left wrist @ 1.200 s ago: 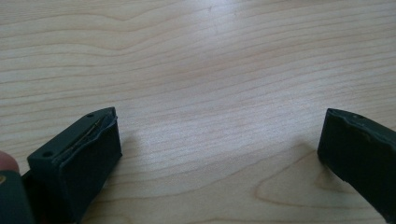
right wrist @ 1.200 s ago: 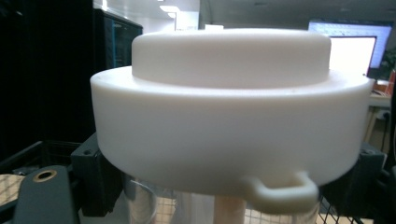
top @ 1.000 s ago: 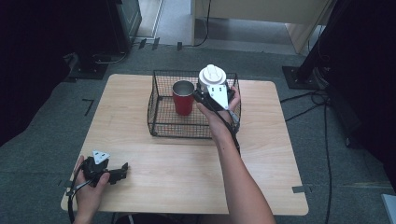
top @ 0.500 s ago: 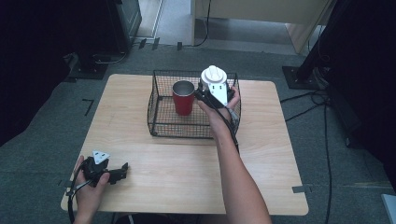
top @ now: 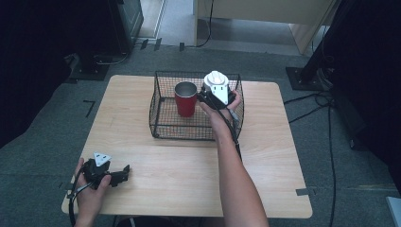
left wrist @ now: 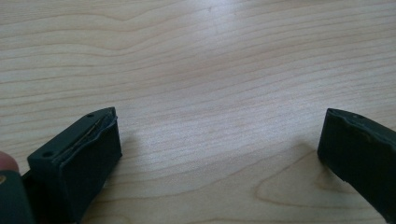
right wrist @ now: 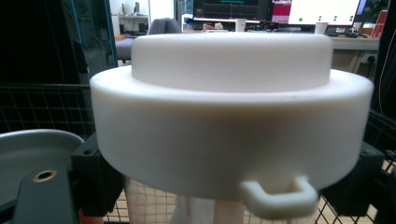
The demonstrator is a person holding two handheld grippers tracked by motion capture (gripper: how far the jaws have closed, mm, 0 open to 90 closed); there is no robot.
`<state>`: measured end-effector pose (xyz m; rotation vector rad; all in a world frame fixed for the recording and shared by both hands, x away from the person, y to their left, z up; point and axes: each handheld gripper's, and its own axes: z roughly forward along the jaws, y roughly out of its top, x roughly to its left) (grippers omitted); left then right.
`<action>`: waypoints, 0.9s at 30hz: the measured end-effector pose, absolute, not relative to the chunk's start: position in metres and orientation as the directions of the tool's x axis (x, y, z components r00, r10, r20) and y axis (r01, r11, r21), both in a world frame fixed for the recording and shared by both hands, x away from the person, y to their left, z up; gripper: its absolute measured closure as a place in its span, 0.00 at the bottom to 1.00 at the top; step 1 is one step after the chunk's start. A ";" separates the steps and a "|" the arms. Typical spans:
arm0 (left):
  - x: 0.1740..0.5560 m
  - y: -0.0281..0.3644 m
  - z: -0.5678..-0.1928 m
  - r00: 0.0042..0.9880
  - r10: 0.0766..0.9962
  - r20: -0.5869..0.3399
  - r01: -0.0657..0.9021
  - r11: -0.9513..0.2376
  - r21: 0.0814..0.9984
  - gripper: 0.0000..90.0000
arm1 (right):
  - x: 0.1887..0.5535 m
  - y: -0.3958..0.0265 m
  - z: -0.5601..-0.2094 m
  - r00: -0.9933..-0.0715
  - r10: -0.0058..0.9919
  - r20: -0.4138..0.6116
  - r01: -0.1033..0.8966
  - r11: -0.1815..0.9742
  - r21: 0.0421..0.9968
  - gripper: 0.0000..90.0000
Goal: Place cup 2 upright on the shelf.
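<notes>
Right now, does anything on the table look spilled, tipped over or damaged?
Nothing stands out. The red cup stands upright in the wire basket, the right gripper holds the white-lidded cup upright over it, and the left gripper rests open on the table.

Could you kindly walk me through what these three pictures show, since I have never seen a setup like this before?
A person sits at a wooden table holding a hand-operated gripper in each hand. The high view looks down from above. The other two come from cameras riding on the grippers. The left gripper rests near the table's front edge, jaws open over bare wood. The right gripper is shut on a white-lidded cup, held over a wire basket. A red cup stands inside the basket.
</notes>
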<state>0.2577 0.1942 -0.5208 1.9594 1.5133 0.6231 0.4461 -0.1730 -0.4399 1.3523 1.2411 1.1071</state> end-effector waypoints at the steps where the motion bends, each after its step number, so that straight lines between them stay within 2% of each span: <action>1: 0.258 0.194 -0.521 0.247 0.969 0.014 0.697 -0.188 0.692 0.00 | 0.446 -0.173 -0.441 0.070 0.997 0.014 0.133 -0.024 0.991 0.17; 20: 0.258 0.194 -0.521 0.247 0.969 0.014 0.697 -0.188 0.692 0.00 | 0.447 -0.175 -0.448 0.069 0.997 -0.023 0.222 0.007 0.975 0.17; 27: 0.258 0.194 -0.521 0.247 0.969 0.015 0.697 -0.189 0.692 0.00 | 0.440 -0.177 -0.445 0.013 1.000 -0.013 0.247 0.009 0.969 0.10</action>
